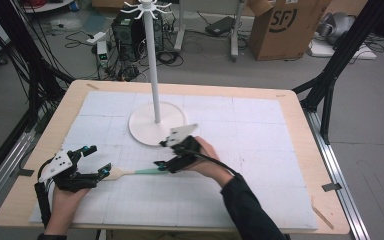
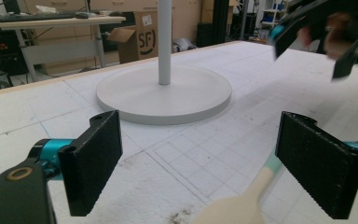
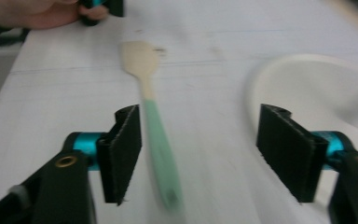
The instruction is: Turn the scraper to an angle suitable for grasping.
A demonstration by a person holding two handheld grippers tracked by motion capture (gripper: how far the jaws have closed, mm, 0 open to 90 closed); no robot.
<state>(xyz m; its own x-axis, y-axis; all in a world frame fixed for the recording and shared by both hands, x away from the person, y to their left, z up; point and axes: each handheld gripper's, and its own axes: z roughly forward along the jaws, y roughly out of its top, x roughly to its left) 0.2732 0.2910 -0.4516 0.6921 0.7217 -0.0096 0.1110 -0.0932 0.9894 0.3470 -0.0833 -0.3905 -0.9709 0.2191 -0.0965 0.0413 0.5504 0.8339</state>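
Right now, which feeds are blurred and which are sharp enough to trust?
Right gripper view: motion-smeared, spatula handle streaked. Left gripper view: own pads sharp, right gripper blurred, spatula's near end soft. High view: even light, right gripper slightly smeared.

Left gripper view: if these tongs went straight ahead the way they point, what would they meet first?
Probably the round white base of the stand, straight ahead between the open left tongs. The spatula lies low near the right pad, seemingly under that line; depth is uncertain.

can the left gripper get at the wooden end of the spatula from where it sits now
Probably yes. The left gripper is open, and the spatula lies flat on the mat with its wooden end right by the jaws. The right gripper, also open, is at the green handle.
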